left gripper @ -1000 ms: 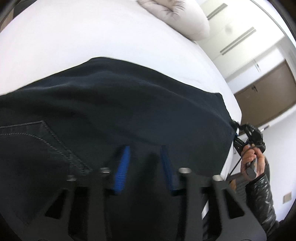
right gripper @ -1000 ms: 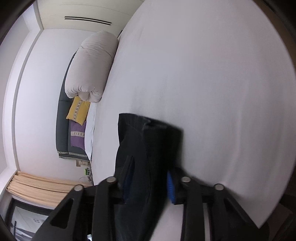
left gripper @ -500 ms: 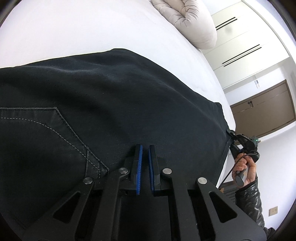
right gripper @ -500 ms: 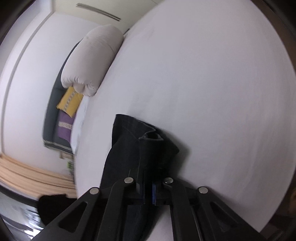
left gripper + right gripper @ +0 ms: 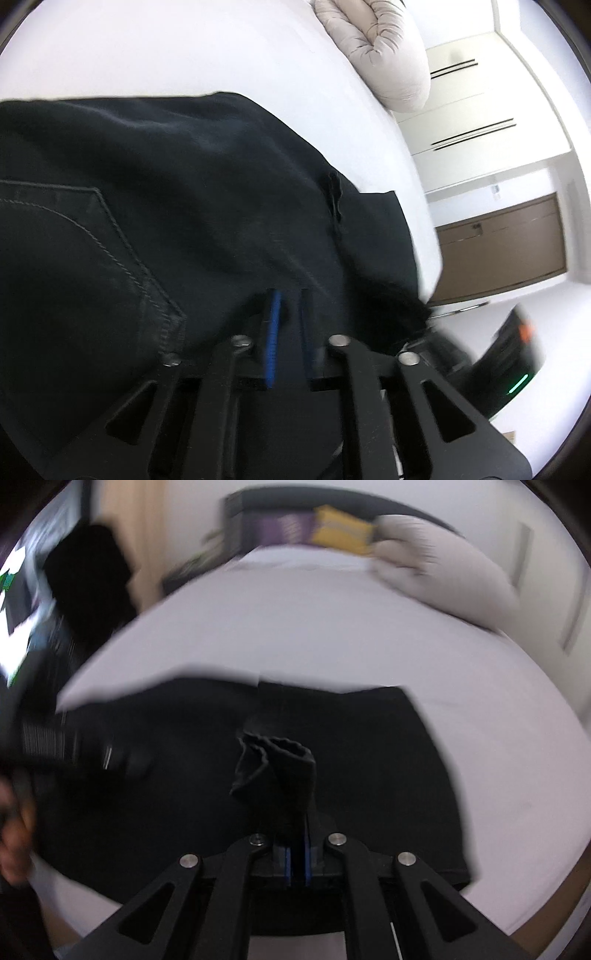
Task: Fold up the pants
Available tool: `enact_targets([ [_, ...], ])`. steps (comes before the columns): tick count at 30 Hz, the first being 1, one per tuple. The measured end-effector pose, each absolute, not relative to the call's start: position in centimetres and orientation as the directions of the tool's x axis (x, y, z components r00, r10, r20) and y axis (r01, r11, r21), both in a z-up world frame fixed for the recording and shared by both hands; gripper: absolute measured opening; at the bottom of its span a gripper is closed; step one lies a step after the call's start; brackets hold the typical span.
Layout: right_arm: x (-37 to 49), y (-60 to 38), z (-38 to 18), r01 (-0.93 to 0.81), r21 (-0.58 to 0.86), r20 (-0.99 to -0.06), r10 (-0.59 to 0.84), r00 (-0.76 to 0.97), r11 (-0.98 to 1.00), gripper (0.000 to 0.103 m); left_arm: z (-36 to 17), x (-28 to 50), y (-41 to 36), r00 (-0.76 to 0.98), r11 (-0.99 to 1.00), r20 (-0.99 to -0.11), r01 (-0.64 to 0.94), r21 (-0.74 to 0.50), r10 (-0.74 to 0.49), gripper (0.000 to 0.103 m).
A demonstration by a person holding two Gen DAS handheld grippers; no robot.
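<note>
The right gripper (image 5: 297, 849) is clamped on a bunched hem of the black pants (image 5: 369, 760), and since half a second ago has carried it over the garment spread on the white bed (image 5: 332, 627). The left gripper (image 5: 290, 332) has just been opening: jaws now narrowly apart over the pants near the back pocket (image 5: 74, 258), where they were closed. Beyond lies a rolled duvet (image 5: 384, 48)

You are working over a white bed (image 5: 332, 635). Black pants (image 5: 184, 206) lie spread across its near part. At the far end a rolled, pale duvet (image 5: 450, 576) rests on the sheet, beside a yellow cushion (image 5: 341, 531) and a purple one (image 5: 280, 528).
</note>
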State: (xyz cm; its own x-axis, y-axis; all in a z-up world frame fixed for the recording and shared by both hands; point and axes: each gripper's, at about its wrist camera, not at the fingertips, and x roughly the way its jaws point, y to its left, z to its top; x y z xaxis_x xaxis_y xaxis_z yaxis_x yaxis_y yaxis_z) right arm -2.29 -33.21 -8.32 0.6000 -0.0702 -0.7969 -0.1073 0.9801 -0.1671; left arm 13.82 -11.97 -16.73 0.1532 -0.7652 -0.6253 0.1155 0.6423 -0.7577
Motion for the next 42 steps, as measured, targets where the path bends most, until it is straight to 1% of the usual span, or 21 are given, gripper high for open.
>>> enact_targets([
  [1, -2.5, -32.1, -9.2, -0.123, -0.224, -0.796, -0.108, 0.596, 0.967, 0.005, -16.8, 13.9, -12.0, 0.149, 0.627, -0.611, 0.105, -0.772, -0.777, 0.036],
  [2, -2.8, -31.5, -9.6, -0.121, -0.266, -0.783, -0.141, 0.606, 0.956, 0.005, -16.8, 13.9, -11.9, 0.148, 0.606, -0.591, 0.097, -0.789, -0.793, 0.055],
  [3, -3.0, -31.1, -9.5, -0.114, -0.281, -0.772, -0.154, 0.616, 0.953, 0.005, -16.6, 13.9, -11.9, 0.155, 0.578, -0.562, 0.093, -0.811, -0.813, 0.06],
  [5, -3.5, -31.0, -8.9, -0.094, -0.273, -0.759, -0.155, 0.633, 0.957, 0.005, -16.3, 14.1, -12.1, 0.153, 0.557, -0.541, 0.083, -0.827, -0.827, 0.07],
  [7, -3.8, -29.9, -7.8, -0.095, -0.3, -0.73, -0.165, 0.663, 0.949, 0.005, -16.1, 14.3, -12.3, 0.144, 0.523, -0.51, 0.067, -0.85, -0.848, 0.077],
  [10, -4.4, -28.5, -6.2, -0.11, -0.307, -0.703, -0.147, 0.696, 0.945, 0.005, -16.1, 14.7, -12.1, 0.135, 0.464, -0.458, 0.018, -0.886, -0.879, 0.078],
  [13, -5.2, -26.9, -4.4, -0.129, -0.299, -0.675, -0.114, 0.729, 0.946, 0.005, -16.2, 15.3, -11.4, 0.135, 0.443, -0.442, -0.029, -0.896, -0.887, 0.082],
  [15, -5.5, -24.9, -4.3, -0.166, -0.315, -0.673, -0.097, 0.733, 0.934, 0.005, -15.8, 15.7, -11.2, 0.128, 0.44, -0.439, -0.024, -0.898, -0.889, 0.082],
  [16, -5.5, -23.9, -4.6, -0.186, -0.328, -0.677, -0.094, 0.73, 0.926, 0.005, -15.6, 15.8, -11.2, 0.126, 0.449, -0.447, -0.011, -0.893, -0.886, 0.082],
  [17, -5.5, -22.9, -5.2, -0.212, -0.342, -0.685, -0.088, 0.723, 0.915, 0.005, -15.3, 15.9, -11.2, 0.124, 0.462, -0.457, 0.007, -0.887, -0.881, 0.078],
  [18, -5.5, -22.3, -5.6, -0.229, -0.348, -0.692, -0.084, 0.717, 0.909, 0.005, -15.0, 16.1, -11.1, 0.119, 0.47, -0.464, 0.027, -0.882, -0.878, 0.072],
  [20, -5.7, -21.4, -5.7, -0.252, -0.352, -0.696, -0.072, 0.715, 0.902, 0.005, -14.9, 16.5, -10.5, 0.104, 0.495, -0.489, 0.038, -0.868, -0.866, 0.032],
  [21, -5.8, -21.0, -5.7, -0.26, -0.354, -0.696, -0.068, 0.714, 0.899, 0.005, -15.1, 16.7, -10.1, 0.104, 0.513, -0.508, 0.028, -0.858, -0.855, 0.028],
  [22, -5.8, -20.7, -5.6, -0.268, -0.359, -0.695, -0.064, 0.716, 0.894, 0.005, -15.3, 16.8, -9.7, 0.105, 0.512, -0.508, 0.022, -0.858, -0.855, 0.027],
  [23, -5.9, -20.3, -5.7, -0.279, -0.367, -0.694, -0.062, 0.717, 0.887, 0.005, -15.4, 16.5, -9.5, 0.106, 0.517, -0.512, 0.023, -0.856, -0.853, 0.022],
  [26, -6.7, -20.2, -5.8, -0.306, -0.374, -0.701, -0.05, 0.712, 0.876, 0.005, -15.5, 16.0, -8.9, 0.111, 0.527, -0.522, 0.027, -0.849, -0.846, 0.019],
  [31, -7.6, -20.3, -6.8, -0.349, -0.385, -0.721, -0.042, 0.691, 0.854, 0.005, -15.7, 15.1, -8.5, 0.123, 0.561, -0.552, 0.047, -0.827, -0.824, 0.017],
  [35, -7.7, -19.5, -7.4, -0.378, -0.397, -0.734, -0.043, 0.678, 0.836, 0.005, -16.4, 14.4, -9.0, 0.137, 0.579, -0.57, 0.031, -0.815, -0.81, 0.017],
  [39, -6.3, -19.9, -9.5, -0.392, -0.384, -0.773, -0.059, 0.632, 0.836, 0.01, -17.7, 14.1, -7.4, 0.166, 0.613, -0.609, -0.031, -0.789, -0.776, 0.017],
  [41, -6.4, -19.9, -10.0, -0.39, -0.404, -0.766, -0.073, 0.639, 0.827, 0.01, -17.1, 13.8, -6.8, 0.196, 0.628, -0.619, -0.021, -0.778, -0.761, 0.017],
  [42, -6.5, -19.9, -9.9, -0.391, -0.405, -0.762, -0.069, 0.644, 0.826, 0.013, -16.6, 13.5, -6.4, 0.211, 0.64, -0.628, -0.012, -0.768, -0.749, 0.017],
])
